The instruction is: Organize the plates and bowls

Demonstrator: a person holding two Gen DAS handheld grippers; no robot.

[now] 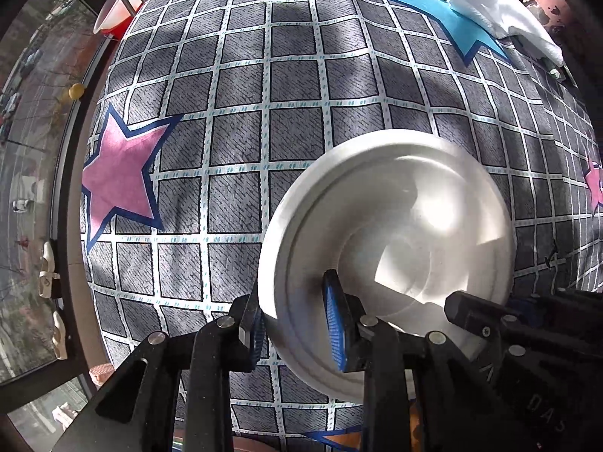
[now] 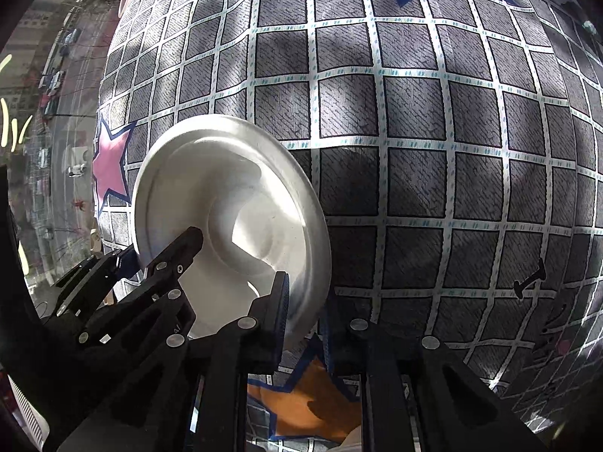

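A white plate point(image 1: 384, 226) with a wide rim and a deep centre is over the checked tablecloth point(image 1: 241, 113), and both grippers hold it. In the left wrist view my left gripper point(image 1: 294, 295) is shut on the plate's near left rim, one blue pad inside and one outside. My right gripper point(image 1: 458, 303) reaches in from the right at the near rim. In the right wrist view my right gripper point(image 2: 305, 297) is shut on the plate point(image 2: 226, 188) at its lower right rim, and the left gripper point(image 2: 156, 250) grips the opposite side. Whether the plate touches the cloth I cannot tell.
The cloth carries a pink star point(image 1: 117, 177), a blue star point(image 1: 448, 15) and an orange star point(image 2: 301, 399). A crumpled white cloth point(image 1: 501, 7) lies at the far right. A pink and white bowl point(image 1: 113, 11) sits beyond the far left corner. A window point(image 1: 22, 150) runs along the left edge.
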